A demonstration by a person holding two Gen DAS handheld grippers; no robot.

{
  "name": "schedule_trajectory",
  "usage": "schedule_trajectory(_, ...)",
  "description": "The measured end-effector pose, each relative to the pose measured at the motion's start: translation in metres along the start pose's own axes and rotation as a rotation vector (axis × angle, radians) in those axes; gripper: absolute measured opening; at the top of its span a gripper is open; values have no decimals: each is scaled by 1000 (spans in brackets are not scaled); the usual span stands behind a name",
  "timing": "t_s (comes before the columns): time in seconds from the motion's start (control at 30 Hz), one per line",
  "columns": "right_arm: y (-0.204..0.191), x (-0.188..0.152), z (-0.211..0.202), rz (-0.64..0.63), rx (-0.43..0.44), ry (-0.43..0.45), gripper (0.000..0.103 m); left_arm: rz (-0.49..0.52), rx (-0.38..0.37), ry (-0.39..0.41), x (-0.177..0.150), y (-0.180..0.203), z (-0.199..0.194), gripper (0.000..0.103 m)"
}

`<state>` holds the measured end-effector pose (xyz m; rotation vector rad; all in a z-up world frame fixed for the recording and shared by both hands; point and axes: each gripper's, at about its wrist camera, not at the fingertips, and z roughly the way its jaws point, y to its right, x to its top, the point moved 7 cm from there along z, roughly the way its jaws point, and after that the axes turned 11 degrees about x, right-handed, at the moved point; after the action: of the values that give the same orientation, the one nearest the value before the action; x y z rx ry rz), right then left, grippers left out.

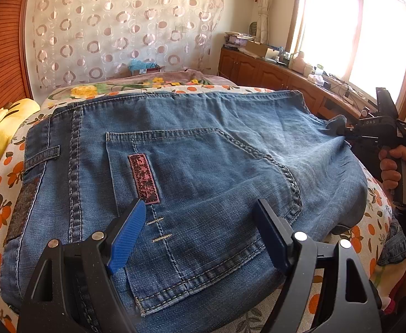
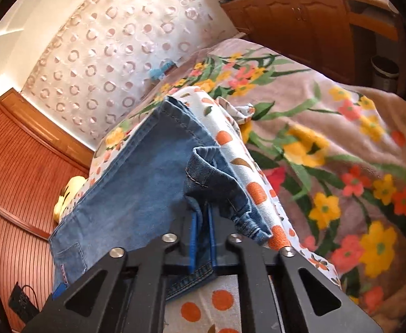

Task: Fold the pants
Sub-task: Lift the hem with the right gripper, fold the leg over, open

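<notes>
We see the jeans [image 1: 197, 172] spread across the bed [image 1: 6, 172], back pocket up, with the waistband [image 1: 40, 155] toward 9 o'clock and the folded bulk running out toward 3 o'clock in the left wrist view. Our left gripper [image 1: 200, 230] hangs just above the pocket area at 6 o'clock, its blue pads wide apart and holding nothing. Our right gripper [image 1: 341, 131] sits at the far 3 o'clock edge of the denim; in its own view the pads are pinched tight on a bunched fold of that edge [image 2: 203, 222].

So the long axis of the jeans lies from 9 to 3 o'clock between our two hands, and the right hand already has the end that must travel. We judge the next fold carries that gripped edge toward 9 o'clock, over the pocket, while the left hand is nearer the middle to pin or crease.
</notes>
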<state>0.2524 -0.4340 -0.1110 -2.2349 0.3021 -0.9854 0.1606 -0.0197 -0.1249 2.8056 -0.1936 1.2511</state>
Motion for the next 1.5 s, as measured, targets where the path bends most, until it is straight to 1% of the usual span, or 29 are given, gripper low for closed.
schedule_trajectory(0.07,-9,2,-4,-37,3,16,5,2,11,14,0,-2,-2,80)
schedule_trajectory(0.17,-34,6,-9,-104,44,34,5,4,24,32,2,-5,-9,80)
schedule_trajectory(0.23,-54,5,-8,-152,65,34,5,-13,25,48,5,-11,-19,80)
schedule_trajectory(0.33,-88,-1,0,-213,113,14,5,-39,43,77,14,-26,-36,80)
schedule_trajectory(0.43,-129,-13,14,-277,163,-19,5,-51,88,106,22,-45,-55,80)
schedule_trajectory(0.53,-171,-31,33,-340,216,-61,5,-52,131,116,24,-62,-67,80)
schedule_trajectory(0.63,-213,-56,53,-399,266,-109,5,-60,165,117,22,-81,-78,80)
schedule_trajectory(0.87,-295,-120,86,-510,378,-227,4,-88,216,125,13,-118,-93,80)
schedule_trajectory(0.97,-323,-143,97,-554,425,-275,4,-108,229,131,11,-131,-99,80)
schedule_trajectory(1.07,-345,-159,111,-589,470,-318,4,-127,245,133,8,-143,-102,80)
schedule_trajectory(1.17,-356,-174,125,-614,496,-360,4,-144,255,131,3,-153,-105,80)
schedule_trajectory(1.3,-354,-200,143,-647,481,-418,4,-154,262,129,1,-158,-105,80)
schedule_trajectory(1.4,-346,-203,153,-654,450,-457,4,-156,260,126,0,-157,-103,80)
schedule_trajectory(1.5,-344,-204,157,-664,430,-460,10,-154,250,119,0,-153,-97,80)
